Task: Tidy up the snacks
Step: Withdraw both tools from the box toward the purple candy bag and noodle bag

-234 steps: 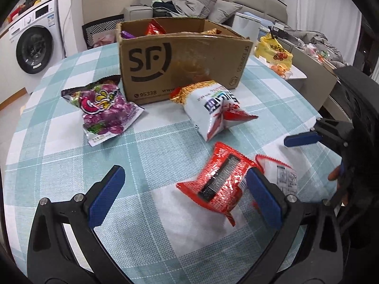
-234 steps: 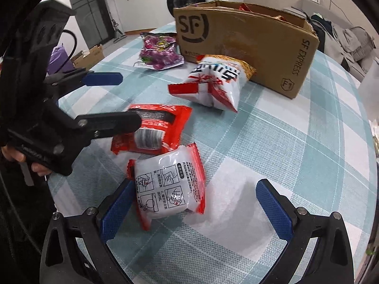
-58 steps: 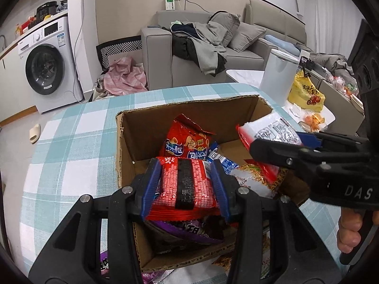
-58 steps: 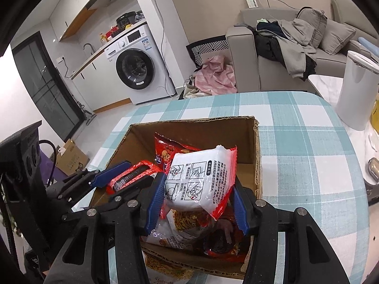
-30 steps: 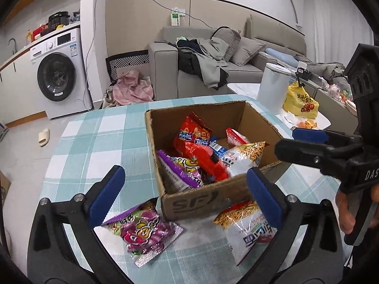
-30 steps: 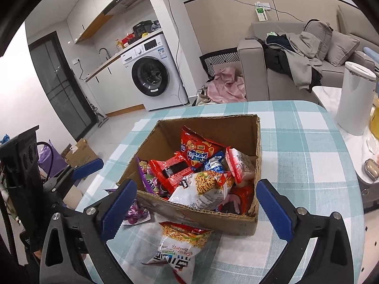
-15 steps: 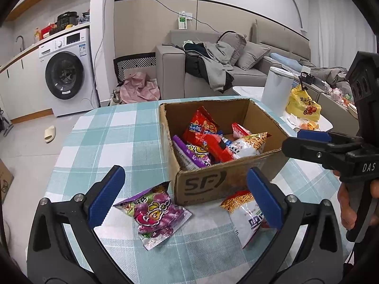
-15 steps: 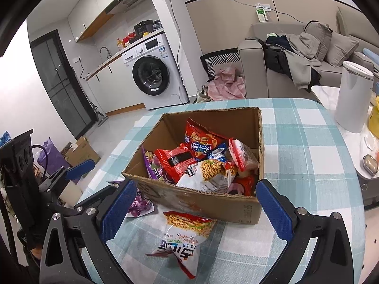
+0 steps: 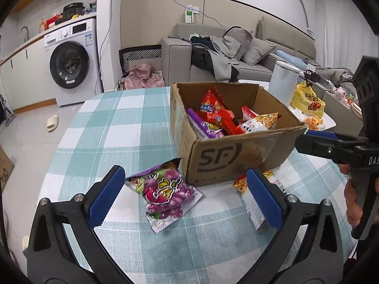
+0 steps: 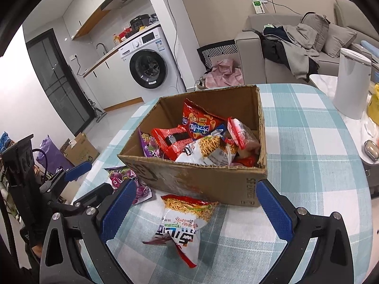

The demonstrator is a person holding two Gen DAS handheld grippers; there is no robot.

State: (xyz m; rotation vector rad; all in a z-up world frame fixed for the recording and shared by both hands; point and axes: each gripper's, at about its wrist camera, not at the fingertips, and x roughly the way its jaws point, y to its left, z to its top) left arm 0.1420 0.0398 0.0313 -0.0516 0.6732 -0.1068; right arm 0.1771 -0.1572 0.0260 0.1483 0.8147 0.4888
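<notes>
While both tools hang empty, jaws wide: purple packet lies ahead of left gripper, white noodle packet ahead of right gripper; both packets near table's front edge, touching or nearly touching cardboard box front wall, long axes roughly along each reach.

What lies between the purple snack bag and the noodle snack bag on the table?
Only bare checked tablecloth, in front of the cardboard box: the left wrist view shows the purple bag and noodle bag apart.
</notes>
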